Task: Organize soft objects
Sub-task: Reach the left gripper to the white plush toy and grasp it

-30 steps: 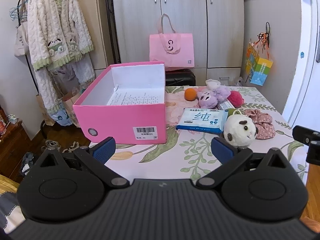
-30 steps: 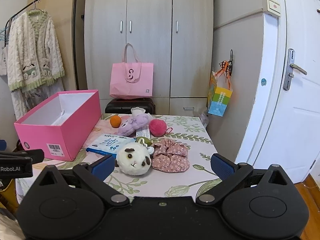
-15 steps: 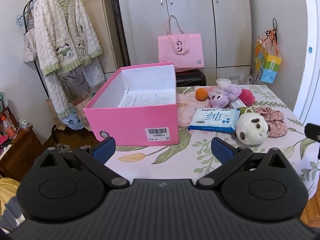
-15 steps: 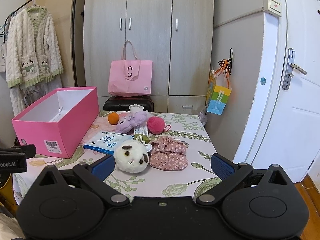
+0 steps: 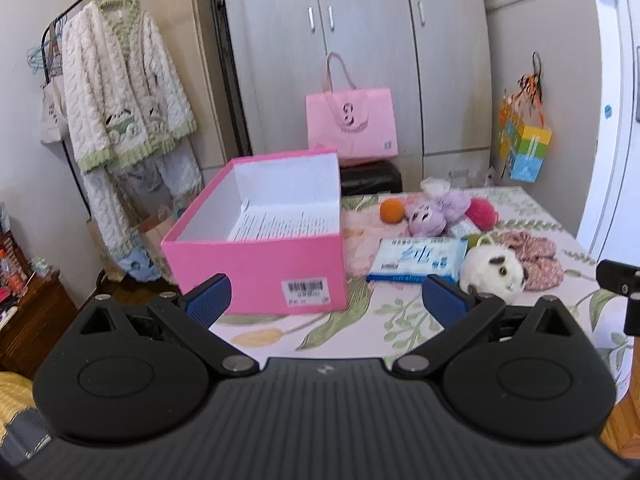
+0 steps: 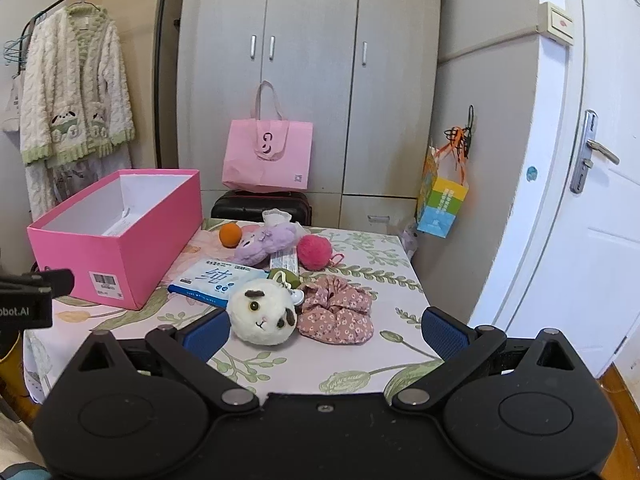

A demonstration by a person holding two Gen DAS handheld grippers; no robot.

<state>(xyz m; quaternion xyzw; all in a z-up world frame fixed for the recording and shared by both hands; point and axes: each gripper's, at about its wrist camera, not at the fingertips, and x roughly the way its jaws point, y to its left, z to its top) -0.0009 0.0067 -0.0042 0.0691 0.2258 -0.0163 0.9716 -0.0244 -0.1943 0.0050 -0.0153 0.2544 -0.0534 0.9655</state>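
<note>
A grey wardrobe (image 6: 312, 80) fills the back of the room, and a white door (image 6: 592, 208) stands at the right; a cream knitted cardigan (image 5: 120, 92) hangs from a rail at the left; a pink tote bag (image 6: 267, 156) sits on a black case (image 6: 260, 205) in front of the wardrobe, behind the table. The table (image 6: 280, 356), under a floral cloth, carries everything else; its largest load is the pink box (image 5: 264, 240), open-topped, on the left part, with a printed sheet (image 5: 284, 222) lying inside and a barcode label on its near wall.

To the right of the box the soft things lie in a loose cluster; a blue-and-white tissue pack (image 6: 212, 280) lies flat nearest the box; a pink floral scrunchie (image 6: 340, 312) rests near the front right, touching a white round plush (image 6: 262, 312) with dark patches just on its left; behind the plush a green item is partly hidden. Farther back a purple plush (image 6: 264, 242) lies on its side, with a small orange ball (image 6: 231, 235) just to its left and a magenta pom-pom (image 6: 315, 251) to its right; a narrow printed packet shows between purple plush and pom-pom.

The left gripper (image 5: 326, 300) hangs over the near table edge in front of the box, jaws spread wide, nothing between them; the right gripper (image 6: 326, 328) hovers before the white plush and scrunchie, likewise spread wide and empty, its left pad (image 6: 208, 332) beside the plush in the frame; whether they touch cannot be told.
</note>
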